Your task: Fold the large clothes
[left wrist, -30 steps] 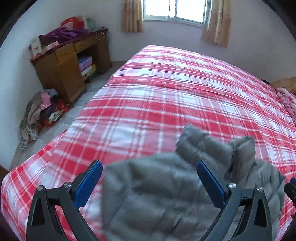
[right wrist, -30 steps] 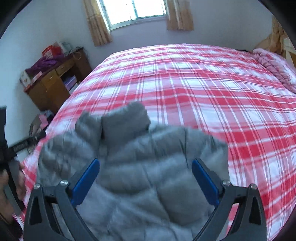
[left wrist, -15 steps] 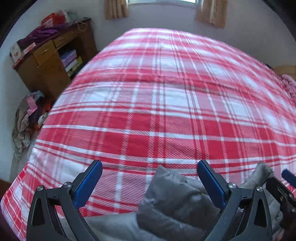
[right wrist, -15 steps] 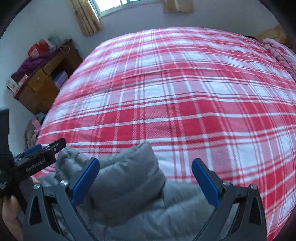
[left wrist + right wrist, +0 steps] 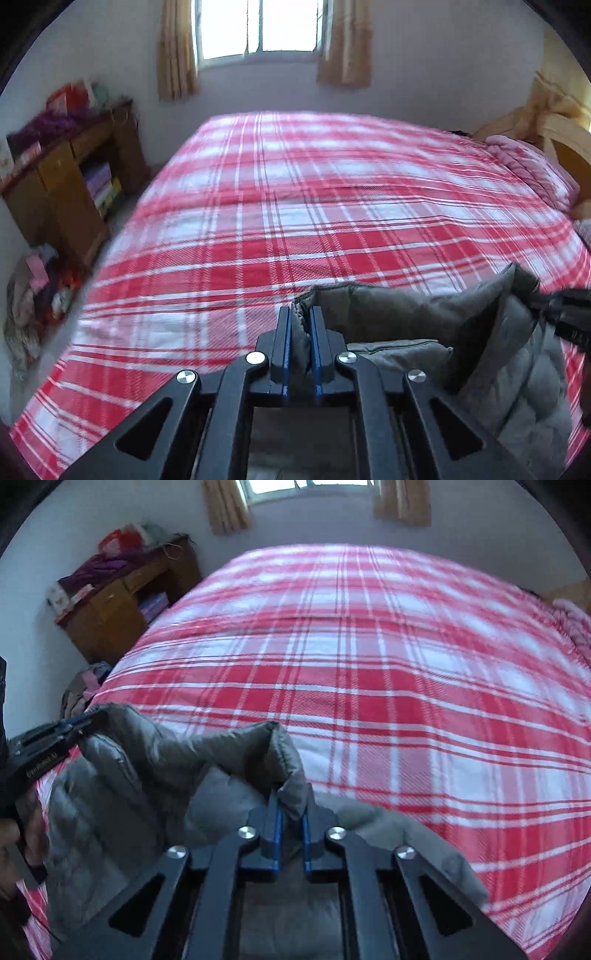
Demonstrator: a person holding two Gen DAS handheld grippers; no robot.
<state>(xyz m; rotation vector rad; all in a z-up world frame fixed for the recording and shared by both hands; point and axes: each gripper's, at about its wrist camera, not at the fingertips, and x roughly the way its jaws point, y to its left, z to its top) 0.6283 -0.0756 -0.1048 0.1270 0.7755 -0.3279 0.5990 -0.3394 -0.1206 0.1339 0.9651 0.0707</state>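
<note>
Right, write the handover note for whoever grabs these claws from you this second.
Left claw: shut on a pinch of the grey puffer jacket's edge.
Right claw: shut on another fold of the same jacket edge.
The stretch of edge between the two claws is held up; the rest of the jacket lies bunched at the near edge of the red plaid bed.
Done: both grips taken.
Left: the jacket is not yet spread flat and no neat fold shows. Probably lay it out on the open bed ahead, then fold sleeves and body.
</note>
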